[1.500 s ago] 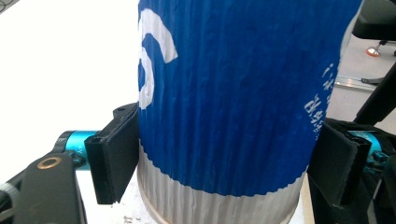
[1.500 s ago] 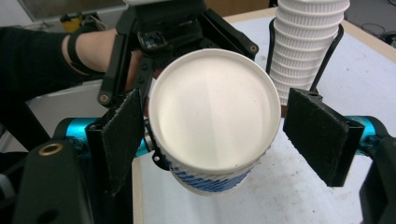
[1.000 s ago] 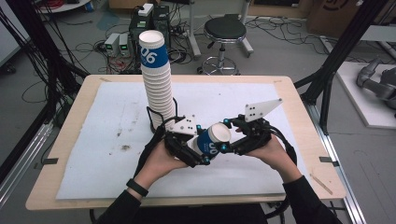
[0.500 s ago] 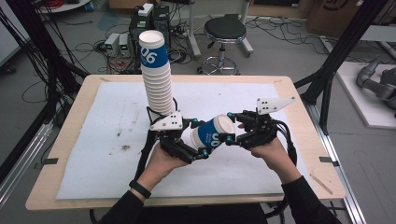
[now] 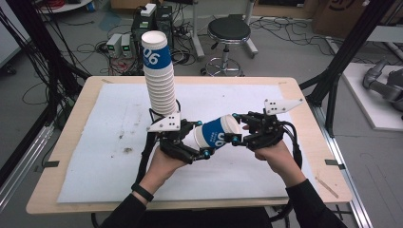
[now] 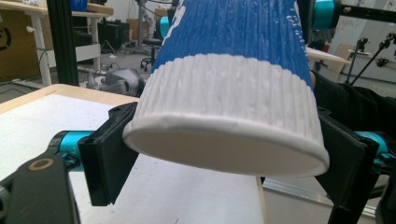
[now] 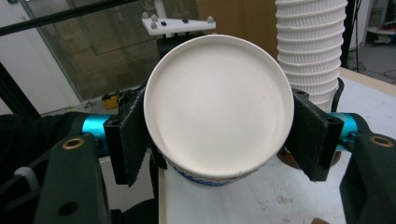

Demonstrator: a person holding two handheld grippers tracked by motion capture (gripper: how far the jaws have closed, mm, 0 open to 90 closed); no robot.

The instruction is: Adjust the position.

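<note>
A paper cup (image 5: 216, 134) with a blue band marked 06 lies on its side in the air between both grippers, above the white mat (image 5: 109, 128). My left gripper (image 5: 199, 138) has just been closing its jaws on the cup's white ridged base (image 6: 224, 116), and its pads touch both sides. My right gripper (image 5: 236, 128) is shut on the cup's wide mouth end (image 7: 217, 107), looking into the cup. A tall stack of the same cups (image 5: 159, 76) stands upright just behind the left gripper, and the stack (image 7: 310, 46) also rises at the right of the right gripper view.
The wooden table (image 5: 304, 118) carries the mat, which has dark specks (image 5: 127, 150) at the left. Beyond the far edge stand a black stool (image 5: 229, 31) and electronics boxes (image 5: 119, 45) among floor cables. Black frame posts (image 5: 342, 61) rise at the right.
The cup has tipped up so that its blue 06 band faces the camera. The left gripper has shifted a little to the left and closed in on the cup's base.
</note>
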